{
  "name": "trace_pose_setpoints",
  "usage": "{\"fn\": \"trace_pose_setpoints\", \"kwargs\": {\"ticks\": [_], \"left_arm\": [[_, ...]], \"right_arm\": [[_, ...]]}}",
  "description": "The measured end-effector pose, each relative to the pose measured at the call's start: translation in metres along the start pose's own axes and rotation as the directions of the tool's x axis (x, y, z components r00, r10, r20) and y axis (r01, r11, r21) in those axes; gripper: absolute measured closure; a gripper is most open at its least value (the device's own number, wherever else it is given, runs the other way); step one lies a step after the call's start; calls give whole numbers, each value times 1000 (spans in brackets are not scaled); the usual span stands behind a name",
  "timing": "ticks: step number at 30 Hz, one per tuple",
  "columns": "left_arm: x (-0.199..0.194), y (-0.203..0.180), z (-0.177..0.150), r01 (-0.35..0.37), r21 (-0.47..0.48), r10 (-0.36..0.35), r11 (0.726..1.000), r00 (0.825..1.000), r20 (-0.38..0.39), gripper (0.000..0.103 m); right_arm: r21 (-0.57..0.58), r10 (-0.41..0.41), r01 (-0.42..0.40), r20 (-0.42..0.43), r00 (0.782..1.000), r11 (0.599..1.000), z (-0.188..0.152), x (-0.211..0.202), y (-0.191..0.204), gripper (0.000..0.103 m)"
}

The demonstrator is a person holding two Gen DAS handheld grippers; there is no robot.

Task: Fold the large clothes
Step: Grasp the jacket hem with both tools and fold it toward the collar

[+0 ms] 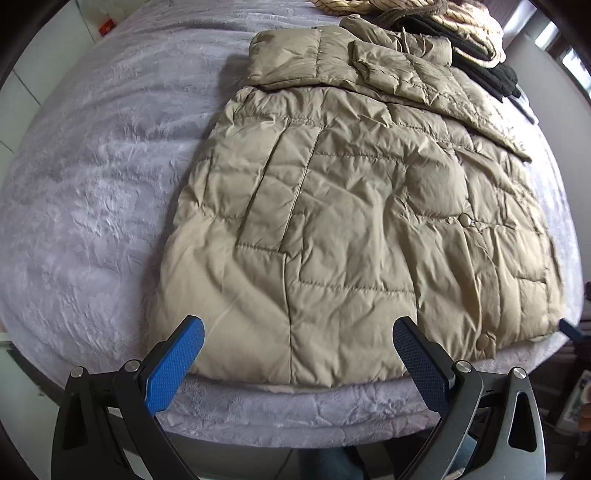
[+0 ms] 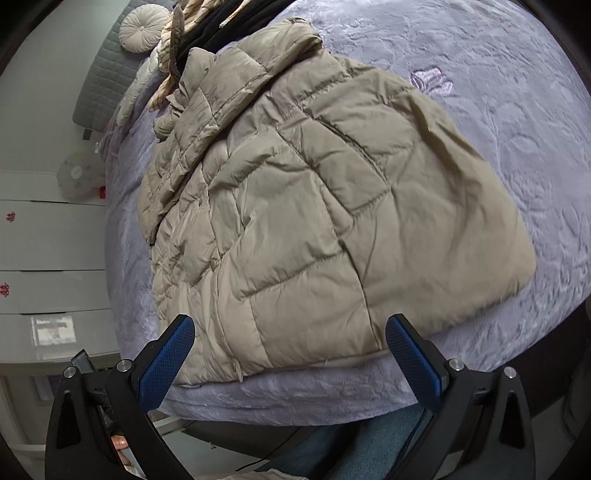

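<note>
Tan quilted jacket hem sits at bed near edge, bare blanket on both sides; left tool and right tool spread wide, holding nothing.

Black garment partly under striped fabric

Bare bed lies free left of the jacket; a clothes pile blocks the far end.

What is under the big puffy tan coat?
The tan quilted puffer coat lies flat on a fuzzy lavender blanket that covers the bed. The blanket shows all around the coat. Whatever lies directly beneath the coat is covered, so it cannot be seen.
</note>
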State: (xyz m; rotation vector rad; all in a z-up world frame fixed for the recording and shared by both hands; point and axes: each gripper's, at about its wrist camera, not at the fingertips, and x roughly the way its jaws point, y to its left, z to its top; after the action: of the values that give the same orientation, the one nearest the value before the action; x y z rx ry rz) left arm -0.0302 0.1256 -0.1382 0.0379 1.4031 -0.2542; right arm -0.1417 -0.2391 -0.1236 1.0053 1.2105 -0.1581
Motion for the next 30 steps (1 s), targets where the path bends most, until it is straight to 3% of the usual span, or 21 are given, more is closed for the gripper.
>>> {"fn": "trace_pose_setpoints", "kwargs": {"ticks": [8, 13, 17, 24, 30], "left_arm": [[6, 47, -28, 155, -132, -160, 979, 987, -31, 1], [25, 61, -45, 271, -227, -294, 936, 953, -72, 1], [39, 61, -50, 358, -299, -392, 884, 918, -59, 1], [51, 56, -38, 415, -344, -448, 842, 894, -20, 1], [54, 49, -22, 430, -332, -452, 840, 892, 12, 1]], "right_arm": [[103, 45, -41, -33, 998, 994, -15, 3, -24, 0], [212, 92, -92, 7, 996, 973, -18, -3, -49, 0], [277, 105, -113, 42, 994, 954, -17, -6, -70, 0], [381, 153, -176, 90, 984, 908, -14, 2, -98, 0], [378, 188, -223, 128, 974, 899, -6, 5, -99, 0]]}}
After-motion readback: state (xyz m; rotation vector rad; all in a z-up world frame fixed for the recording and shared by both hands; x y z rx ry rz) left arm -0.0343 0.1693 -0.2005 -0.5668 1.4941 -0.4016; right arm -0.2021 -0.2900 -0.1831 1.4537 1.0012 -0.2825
